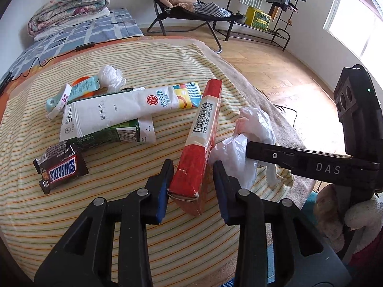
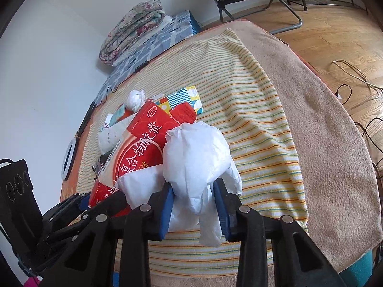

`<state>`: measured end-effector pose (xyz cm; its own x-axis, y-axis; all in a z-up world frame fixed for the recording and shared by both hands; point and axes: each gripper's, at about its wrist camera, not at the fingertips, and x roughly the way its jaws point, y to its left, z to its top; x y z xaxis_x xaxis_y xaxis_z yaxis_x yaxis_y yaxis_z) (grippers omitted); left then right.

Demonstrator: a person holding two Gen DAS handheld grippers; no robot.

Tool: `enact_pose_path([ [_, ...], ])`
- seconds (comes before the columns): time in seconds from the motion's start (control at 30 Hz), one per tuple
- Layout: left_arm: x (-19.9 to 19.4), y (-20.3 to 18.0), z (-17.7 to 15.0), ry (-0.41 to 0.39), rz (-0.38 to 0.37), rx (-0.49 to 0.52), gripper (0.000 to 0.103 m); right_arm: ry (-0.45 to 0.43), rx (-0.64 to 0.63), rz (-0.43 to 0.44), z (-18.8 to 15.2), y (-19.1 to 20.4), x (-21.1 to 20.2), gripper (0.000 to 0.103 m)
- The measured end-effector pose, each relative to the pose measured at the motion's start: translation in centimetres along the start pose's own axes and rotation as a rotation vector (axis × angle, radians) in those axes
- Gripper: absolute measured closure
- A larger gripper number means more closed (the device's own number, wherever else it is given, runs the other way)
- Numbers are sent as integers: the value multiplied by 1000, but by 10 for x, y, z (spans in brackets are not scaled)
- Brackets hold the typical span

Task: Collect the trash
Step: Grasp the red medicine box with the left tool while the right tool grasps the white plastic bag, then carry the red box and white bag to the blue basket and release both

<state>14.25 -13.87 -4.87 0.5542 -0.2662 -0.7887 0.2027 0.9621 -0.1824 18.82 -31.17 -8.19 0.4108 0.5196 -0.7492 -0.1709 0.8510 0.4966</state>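
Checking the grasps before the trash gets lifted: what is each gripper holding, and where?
Left gripper clamps the red box at its near end. Right gripper pinches the white plastic bag near its lower end.

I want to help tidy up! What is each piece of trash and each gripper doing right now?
red box: on its edge between the left gripper's pads.
left gripper: shut on the red box.
white plastic bag: crumpled, pinched at its lower part.
right gripper: shut on the white plastic bag.
Snickers wrapper: lying flat on the striped towel.
white wet-wipe pack: lying in the pile.
small white wad: crumpled, behind the pile.
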Motion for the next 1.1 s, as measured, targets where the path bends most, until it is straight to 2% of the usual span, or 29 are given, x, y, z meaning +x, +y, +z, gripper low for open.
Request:
enact_pose_path([
  [0.1,-2,2,-2,-2,5,3,79,-10,-9,-8,0,1,-4,75],
  [0.17,-5,3,-4,-7,16,4,84,-38,-17,-42,1,1,-11,77],
  [0.23,-10,6,-5,-19,32,-7,85,-74,-20,-62,2,0,-20,78],
  [0.43,-40,15,-12,-54,31,-16,85,-120,-8,-34,0,0,-40,78],
  [0.57,-67,20,-24,-66,19,-14,85,-132,-63,-36,-11,13,-50,78],
  [0.97,-159,42,-99,-97,10,-54,85,-123,-212,3,-70,57,-76,78],
  [1.1,-180,41,-129,-82,9,-53,85,-105,-251,26,-93,69,-81,78],
])
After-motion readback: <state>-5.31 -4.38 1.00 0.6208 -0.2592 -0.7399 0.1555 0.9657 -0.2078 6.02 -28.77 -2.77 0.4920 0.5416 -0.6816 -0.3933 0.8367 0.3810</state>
